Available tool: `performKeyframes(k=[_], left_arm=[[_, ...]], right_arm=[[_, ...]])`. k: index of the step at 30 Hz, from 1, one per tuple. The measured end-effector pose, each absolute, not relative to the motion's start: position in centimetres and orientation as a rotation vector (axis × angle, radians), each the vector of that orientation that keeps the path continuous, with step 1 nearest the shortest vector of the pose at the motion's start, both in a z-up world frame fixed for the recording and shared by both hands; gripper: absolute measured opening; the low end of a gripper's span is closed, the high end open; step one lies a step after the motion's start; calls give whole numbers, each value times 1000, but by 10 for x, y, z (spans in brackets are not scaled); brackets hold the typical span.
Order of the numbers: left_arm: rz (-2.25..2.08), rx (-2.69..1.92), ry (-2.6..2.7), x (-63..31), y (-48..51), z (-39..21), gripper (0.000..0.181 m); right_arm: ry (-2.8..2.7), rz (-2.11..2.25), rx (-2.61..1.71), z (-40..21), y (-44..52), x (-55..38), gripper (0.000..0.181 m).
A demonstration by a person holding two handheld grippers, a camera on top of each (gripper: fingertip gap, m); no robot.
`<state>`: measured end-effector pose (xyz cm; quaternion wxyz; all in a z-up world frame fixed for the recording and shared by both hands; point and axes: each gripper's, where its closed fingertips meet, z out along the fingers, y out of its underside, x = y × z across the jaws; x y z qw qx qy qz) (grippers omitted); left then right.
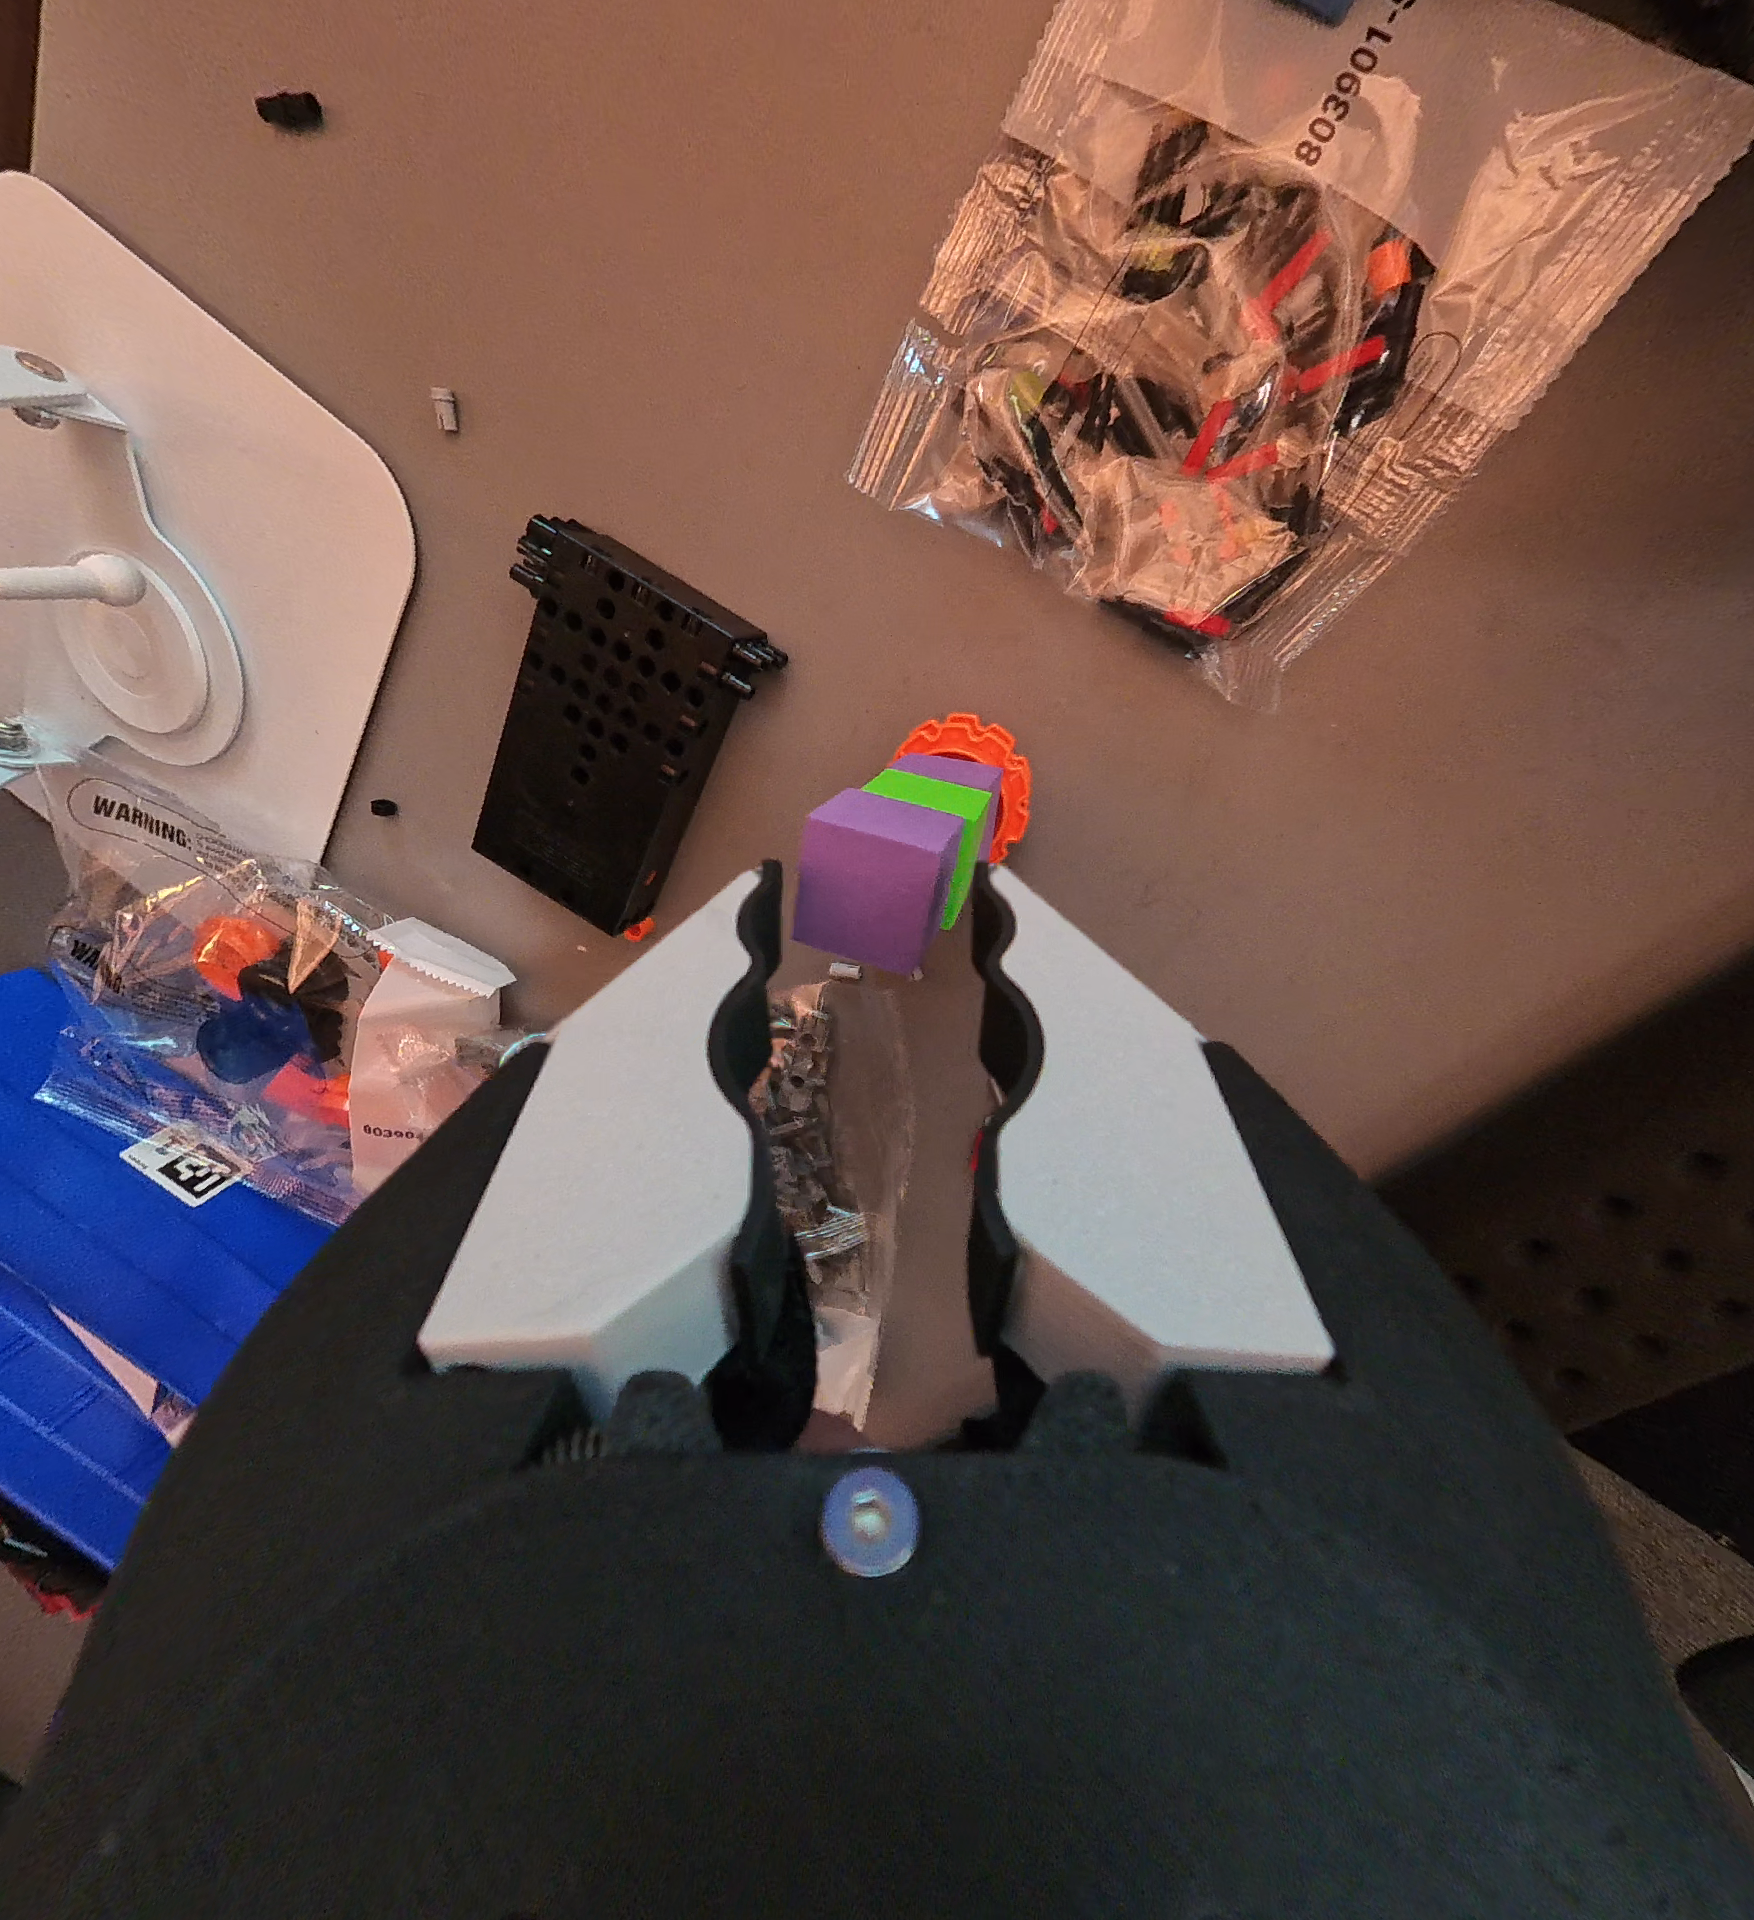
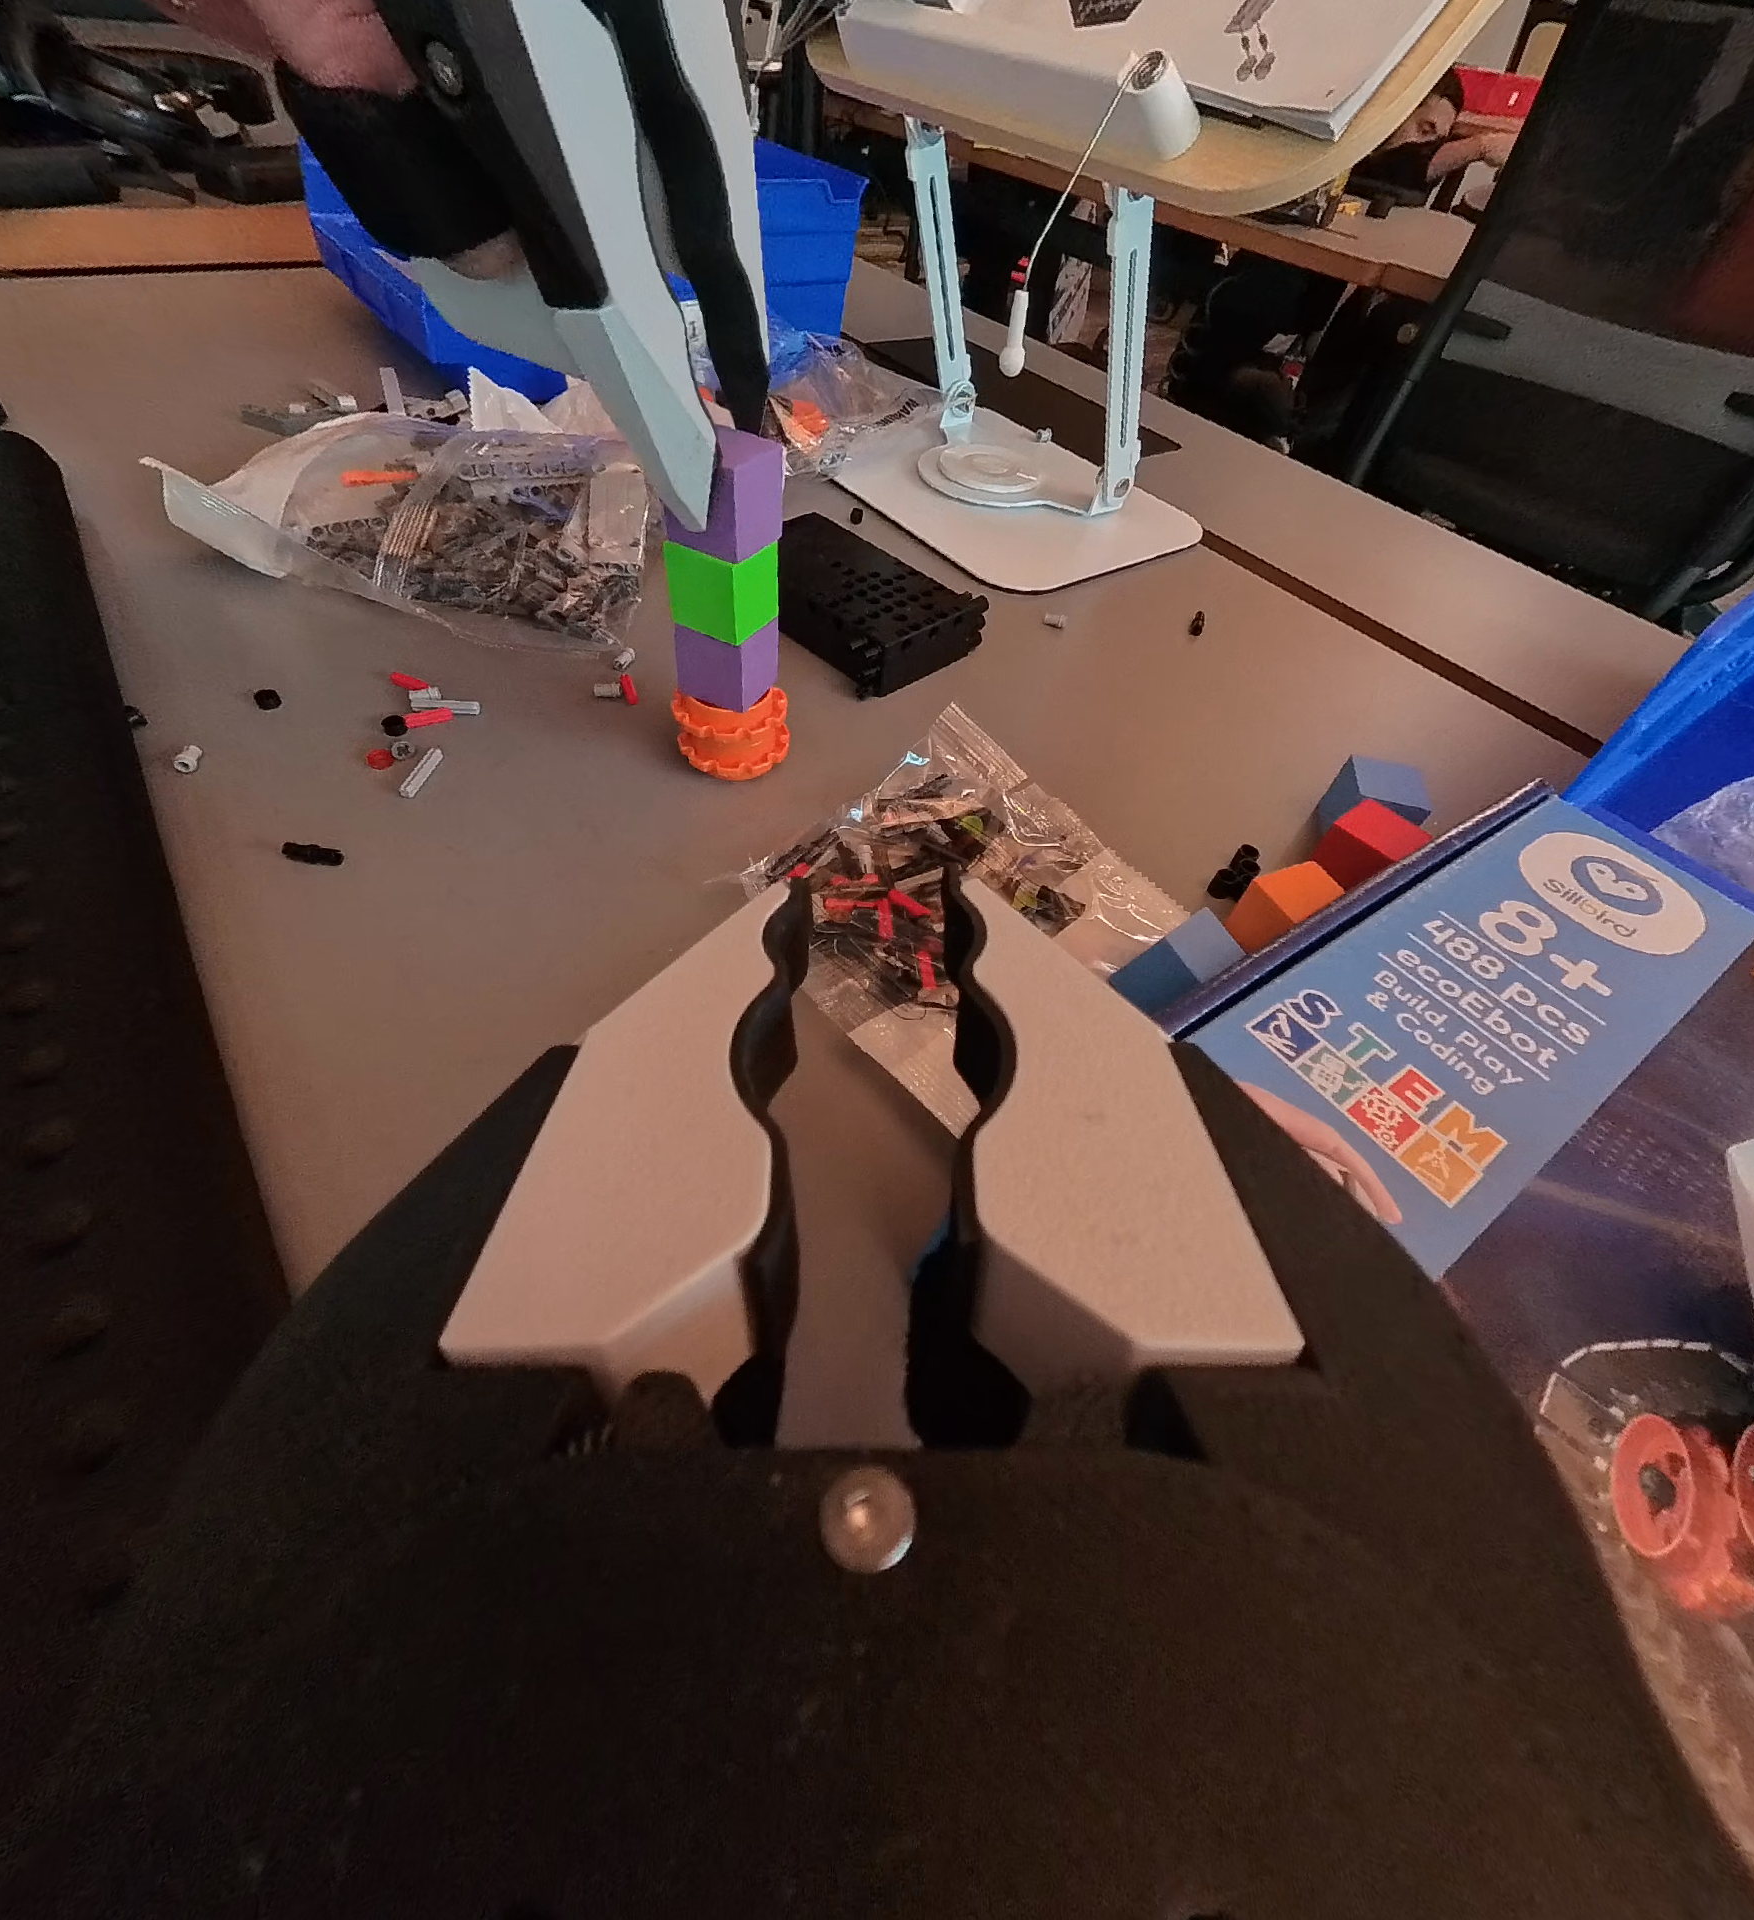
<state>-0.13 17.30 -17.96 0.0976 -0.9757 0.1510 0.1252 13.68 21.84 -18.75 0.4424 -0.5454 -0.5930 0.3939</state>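
right wrist view gives us the clearest look at a stack [image 2: 725,613]: an orange gear wheel [image 2: 731,735] on the table [image 2: 499,935], then a purple cube [image 2: 725,663], a green cube [image 2: 720,590] and a top purple cube [image 2: 740,497], all upright. our left gripper [image 2: 722,468] comes down from above with its fingers on either side of that top purple cube; whether they press it or just bracket it we cannot quite tell, as the far finger is partly hidden. in the left wrist view the same cube [image 1: 873,891] sits at the fingertips of the left gripper [image 1: 878,883], jaws parted about its width. our right gripper [image 2: 878,904] hovers well apart from the stack, jaws parted and holding nothing, just above a clear bag of small black and red parts [image 2: 914,883]. behind the stack lie a black perforated block [image 2: 883,608] and a white stand [image 2: 1039,488]. left of it a larger bag of grey parts [image 2: 457,520] rests, with loose pins scattered in front. a blue box [image 2: 1475,1039] lies to the right, loose coloured cubes [image 2: 1320,873] beside it.
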Motion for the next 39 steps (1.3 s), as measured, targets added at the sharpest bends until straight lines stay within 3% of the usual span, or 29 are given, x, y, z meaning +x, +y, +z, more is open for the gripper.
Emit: performKeyframes(k=[5,14,24,29,39], left_arm=[[419,-2797,417,-4,177,-160,50],[393,-2397,287,-2,162,-110,51],[243,-2097,41,-66,177,-142,45],[307,-2098,17,-83,191,-178,43],[306,-2011,-35,-90,191,-170,38]], right_arm=[[-1443,981,-1359,-184,223,139,25],[-1365,1024,-1317,-167,229,145,25],[-1590,686,-1502,-141,300,91,33],[-1737,497,-1747,-176,364,41,45],[-1942,96,-1907,-243,409,0,46]])
